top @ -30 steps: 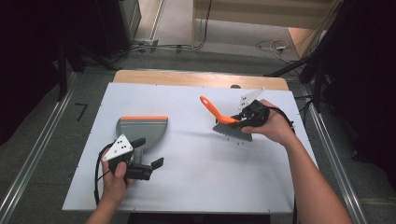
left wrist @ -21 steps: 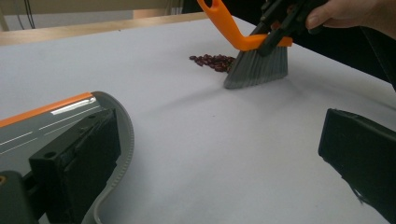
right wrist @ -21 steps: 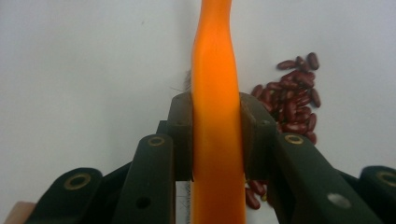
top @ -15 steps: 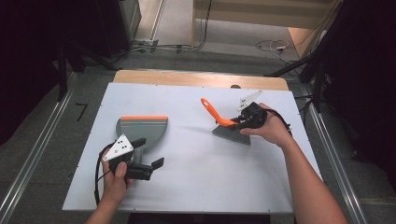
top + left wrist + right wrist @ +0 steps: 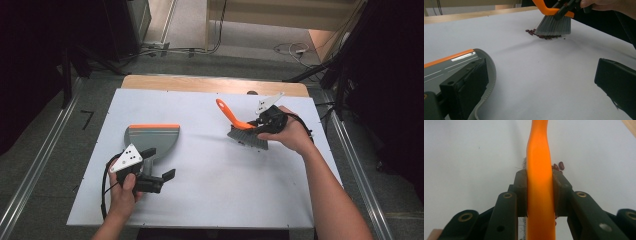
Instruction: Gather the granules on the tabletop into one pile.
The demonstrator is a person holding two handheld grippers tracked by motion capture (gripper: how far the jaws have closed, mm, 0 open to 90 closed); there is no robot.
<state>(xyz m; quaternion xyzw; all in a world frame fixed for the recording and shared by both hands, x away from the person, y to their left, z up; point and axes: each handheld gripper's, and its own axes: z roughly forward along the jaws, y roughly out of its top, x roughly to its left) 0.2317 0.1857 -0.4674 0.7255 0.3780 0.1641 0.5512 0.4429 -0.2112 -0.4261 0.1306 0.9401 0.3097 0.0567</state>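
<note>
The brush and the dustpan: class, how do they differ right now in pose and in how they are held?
The brush stands bristles-down on the beans, clamped in the right tongs; the dustpan lies flat, with the left tongs open at it. Both are grey and orange.

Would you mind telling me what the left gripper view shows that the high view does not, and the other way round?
The left gripper view alone resolves the small dark red beans lying at the brush's bristle tips, close up.

The high view alone gives the whole white table, both forearms, the floor and cables behind, and the left tool, open beside the dustpan's handle.

Both share the grey dustpan with its orange lip, and the orange-handled brush clamped in the right tool, bristles down on the table.
</note>
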